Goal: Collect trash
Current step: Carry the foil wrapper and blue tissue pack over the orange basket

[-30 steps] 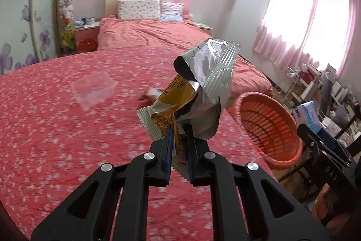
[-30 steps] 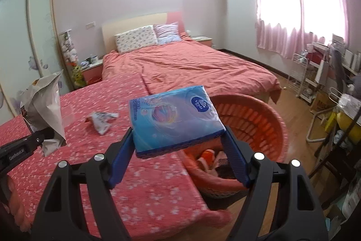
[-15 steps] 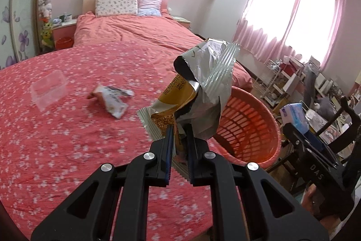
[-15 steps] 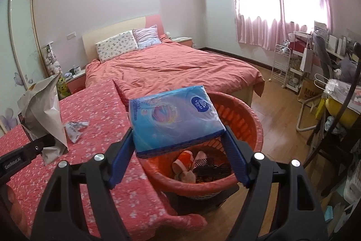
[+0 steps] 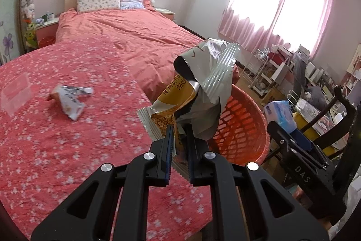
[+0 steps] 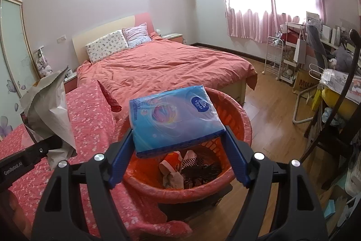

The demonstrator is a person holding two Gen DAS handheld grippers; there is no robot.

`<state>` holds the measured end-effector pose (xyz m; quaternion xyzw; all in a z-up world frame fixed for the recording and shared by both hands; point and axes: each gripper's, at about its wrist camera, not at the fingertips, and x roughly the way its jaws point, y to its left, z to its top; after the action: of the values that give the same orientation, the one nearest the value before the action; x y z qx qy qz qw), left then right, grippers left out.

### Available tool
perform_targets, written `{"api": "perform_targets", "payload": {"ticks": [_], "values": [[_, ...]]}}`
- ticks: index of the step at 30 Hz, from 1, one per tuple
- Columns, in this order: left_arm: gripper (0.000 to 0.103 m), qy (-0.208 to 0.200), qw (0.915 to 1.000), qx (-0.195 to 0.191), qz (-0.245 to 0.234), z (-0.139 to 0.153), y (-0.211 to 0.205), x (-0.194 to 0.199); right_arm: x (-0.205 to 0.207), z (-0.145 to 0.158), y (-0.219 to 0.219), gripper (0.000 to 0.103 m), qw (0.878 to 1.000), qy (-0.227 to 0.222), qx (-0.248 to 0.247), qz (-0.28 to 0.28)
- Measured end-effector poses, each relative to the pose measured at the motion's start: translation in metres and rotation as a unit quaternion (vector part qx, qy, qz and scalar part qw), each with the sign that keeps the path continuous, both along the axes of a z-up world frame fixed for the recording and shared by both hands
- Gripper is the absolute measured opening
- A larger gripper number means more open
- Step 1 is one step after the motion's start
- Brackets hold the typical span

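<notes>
My left gripper point(image 5: 180, 139) is shut on a crumpled silver and orange snack bag point(image 5: 198, 87), held above the table edge beside the orange basket point(image 5: 243, 128). The bag also shows in the right wrist view point(image 6: 48, 101). My right gripper point(image 6: 178, 141) is shut on a blue tissue pack point(image 6: 173, 116), held over the orange basket point(image 6: 239, 114), which holds several pieces of trash point(image 6: 173, 171). A crumpled white wrapper point(image 5: 70, 99) and a clear plastic piece point(image 5: 15, 92) lie on the table.
The table has a red flowered cloth point(image 5: 67, 150). A bed with a red cover point(image 6: 169, 67) stands behind. A white wire rack point(image 6: 274, 60), a dark chair point(image 5: 334, 128) and cluttered furniture stand at the right on the wooden floor point(image 6: 270, 128).
Both grippers have swung right toward the basket. The tissue pack is now over the basket's opening, and the snack bag is closer to its rim.
</notes>
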<state>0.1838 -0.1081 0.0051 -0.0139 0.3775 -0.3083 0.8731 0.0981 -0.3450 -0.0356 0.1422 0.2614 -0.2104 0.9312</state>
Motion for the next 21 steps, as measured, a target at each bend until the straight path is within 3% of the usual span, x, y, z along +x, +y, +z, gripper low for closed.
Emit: {"api": "perform_targets", "payload": {"ticks": [21], "values": [[0.011, 0.023, 0.9978, 0.009, -0.062, -0.018, -0.052, 0.014, 0.018, -0.019, -0.043, 0.074, 0.999, -0.007, 0.033, -0.013]]}}
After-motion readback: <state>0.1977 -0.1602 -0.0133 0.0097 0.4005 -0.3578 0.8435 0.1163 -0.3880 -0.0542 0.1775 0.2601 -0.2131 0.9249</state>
